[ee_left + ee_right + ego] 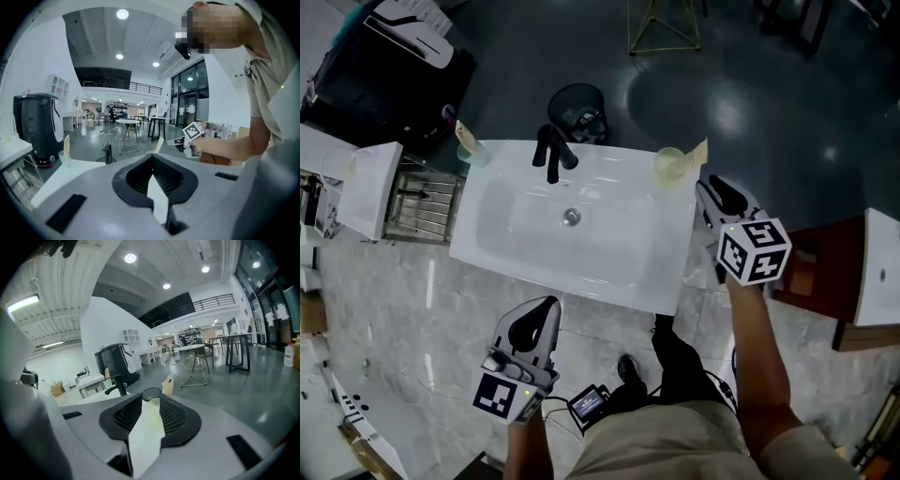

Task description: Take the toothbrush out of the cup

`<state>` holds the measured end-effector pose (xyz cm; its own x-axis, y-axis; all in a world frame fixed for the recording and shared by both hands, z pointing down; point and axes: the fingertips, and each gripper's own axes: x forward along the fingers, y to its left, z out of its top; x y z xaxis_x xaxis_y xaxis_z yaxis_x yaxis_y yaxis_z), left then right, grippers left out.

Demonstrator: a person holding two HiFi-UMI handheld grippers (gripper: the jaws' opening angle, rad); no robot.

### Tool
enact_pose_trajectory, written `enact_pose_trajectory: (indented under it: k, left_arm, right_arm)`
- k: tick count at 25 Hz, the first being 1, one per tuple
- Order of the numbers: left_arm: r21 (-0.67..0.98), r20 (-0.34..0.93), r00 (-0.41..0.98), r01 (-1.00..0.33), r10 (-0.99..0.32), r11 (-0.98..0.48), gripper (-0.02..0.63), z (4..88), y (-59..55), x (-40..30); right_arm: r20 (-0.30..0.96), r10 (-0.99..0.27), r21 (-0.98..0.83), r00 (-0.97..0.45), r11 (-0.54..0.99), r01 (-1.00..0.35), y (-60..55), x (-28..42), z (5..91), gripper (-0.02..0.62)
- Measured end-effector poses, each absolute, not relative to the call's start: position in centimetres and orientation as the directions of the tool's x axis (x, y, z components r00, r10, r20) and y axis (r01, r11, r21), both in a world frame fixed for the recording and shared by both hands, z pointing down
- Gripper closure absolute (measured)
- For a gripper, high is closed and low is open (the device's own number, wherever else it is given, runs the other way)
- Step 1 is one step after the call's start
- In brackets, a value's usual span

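A white sink (581, 279) with a black faucet (553, 153) carries a cup at each back corner. The pale green right cup (669, 165) holds a tan toothbrush (698, 150); the left cup (474, 155) holds another toothbrush (464, 132). My right gripper (705, 187) hovers just right of the green cup, open and empty. In the right gripper view the green cup (154, 402) shows through the gap of the right gripper (152, 397), with its toothbrush (167, 384) beyond. My left gripper (546, 305) is shut and empty, in front of the sink's near edge.
A black mesh bin (578, 108) stands behind the faucet. A dark machine (384, 84) and a slatted rack (422, 206) are to the sink's left. A white counter (881, 272) lies at the right. The person's shoes (628, 370) rest on the marble floor.
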<state>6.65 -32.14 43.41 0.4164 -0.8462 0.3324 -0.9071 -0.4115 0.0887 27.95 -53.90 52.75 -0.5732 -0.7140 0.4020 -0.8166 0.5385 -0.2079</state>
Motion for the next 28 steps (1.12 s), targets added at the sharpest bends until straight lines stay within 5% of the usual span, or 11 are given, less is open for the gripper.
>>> enact_pose_trajectory:
  k: [13,18,28]
  left_arm:
    - [0.125,0.407,0.377,-0.925,-0.832,-0.358,0.6,50.2,-34.8,6.8]
    - [0.124,0.415,0.375,-0.926,-0.829,-0.357,0.598,50.6,-34.9,6.8]
    - [0.099,0.384,0.38,-0.923,-0.842,-0.371,0.598,48.2,-33.8,6.3]
  right_arm:
    - [0.427,-0.704,-0.247,-0.568,0.513,-0.822,-60.9,25.8,60.5,0.447]
    - [0.427,-0.726,-0.221,-0.539,0.494,-0.841,-61.8,26.3,60.6,0.56]
    - [0.329,-0.787,-0.185,-0.522,0.489,-0.853,-60.8,26.7,55.0,0.579]
